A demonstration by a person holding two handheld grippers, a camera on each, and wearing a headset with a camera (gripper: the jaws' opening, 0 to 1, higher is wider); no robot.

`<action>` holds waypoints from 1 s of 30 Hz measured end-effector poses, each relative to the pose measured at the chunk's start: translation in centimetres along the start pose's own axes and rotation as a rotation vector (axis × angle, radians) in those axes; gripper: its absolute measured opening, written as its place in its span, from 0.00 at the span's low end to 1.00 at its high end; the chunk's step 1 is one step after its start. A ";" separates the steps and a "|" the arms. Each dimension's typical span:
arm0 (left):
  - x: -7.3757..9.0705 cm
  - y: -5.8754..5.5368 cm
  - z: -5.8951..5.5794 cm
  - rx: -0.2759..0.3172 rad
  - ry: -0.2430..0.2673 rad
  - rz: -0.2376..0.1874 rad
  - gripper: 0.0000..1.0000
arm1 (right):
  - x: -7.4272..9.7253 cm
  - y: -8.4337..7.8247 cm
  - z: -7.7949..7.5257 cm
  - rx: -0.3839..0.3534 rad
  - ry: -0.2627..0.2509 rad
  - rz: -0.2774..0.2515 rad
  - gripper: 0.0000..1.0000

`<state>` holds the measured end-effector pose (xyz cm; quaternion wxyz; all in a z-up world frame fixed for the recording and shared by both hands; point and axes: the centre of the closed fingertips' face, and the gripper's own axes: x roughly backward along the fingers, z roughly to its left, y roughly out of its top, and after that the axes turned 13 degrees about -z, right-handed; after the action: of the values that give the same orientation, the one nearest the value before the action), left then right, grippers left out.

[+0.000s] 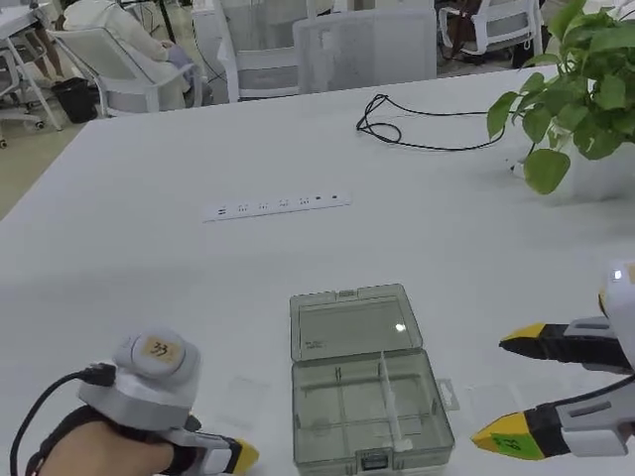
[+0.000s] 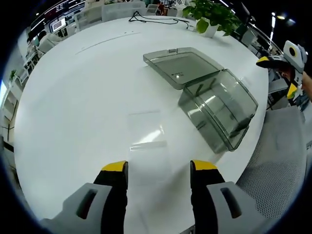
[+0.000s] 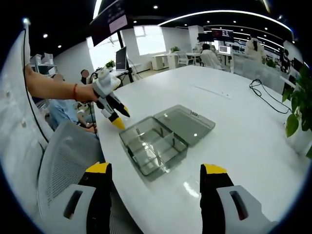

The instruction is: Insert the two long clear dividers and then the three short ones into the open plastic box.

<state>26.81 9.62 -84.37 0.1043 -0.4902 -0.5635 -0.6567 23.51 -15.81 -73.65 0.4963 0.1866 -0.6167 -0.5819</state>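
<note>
The open grey-clear plastic box (image 1: 342,416) lies at the table's near edge, its lid (image 1: 347,322) folded flat behind it. One clear divider (image 1: 386,395) stands upright inside it. Clear divider pieces (image 2: 146,129) lie flat on the table left of the box, just ahead of my open left gripper (image 2: 159,166), which holds nothing. That gripper sits at the lower left in the head view (image 1: 233,461). My right gripper (image 1: 499,389) hovers open and holding nothing to the right of the box (image 3: 153,146). A faint clear piece (image 1: 486,397) lies between them.
A white power strip (image 1: 276,206) lies mid-table, a black cable (image 1: 417,124) loops behind it, and a potted plant (image 1: 580,89) stands at the far right. Chairs line the far side. The table's near edge runs close to the box (image 2: 214,109).
</note>
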 end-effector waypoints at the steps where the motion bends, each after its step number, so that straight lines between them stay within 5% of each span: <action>1: 0.0 -0.1 0.1 -0.004 0.007 0.005 0.50 | 0.1 -0.1 0.0 0.000 -0.001 -0.001 0.75; 14: -0.4 -0.5 0.8 -0.072 0.095 0.058 0.41 | 1.4 -0.1 -0.3 -0.003 -0.021 -0.028 0.75; 30: -0.3 -0.5 1.3 -0.027 0.111 0.094 0.32 | 1.7 0.3 -0.4 -0.020 -0.046 -0.060 0.75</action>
<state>27.34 10.78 -85.10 0.1595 -0.4801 -0.5244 -0.6848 23.19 -17.35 -72.78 0.4660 0.1865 -0.6164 -0.6067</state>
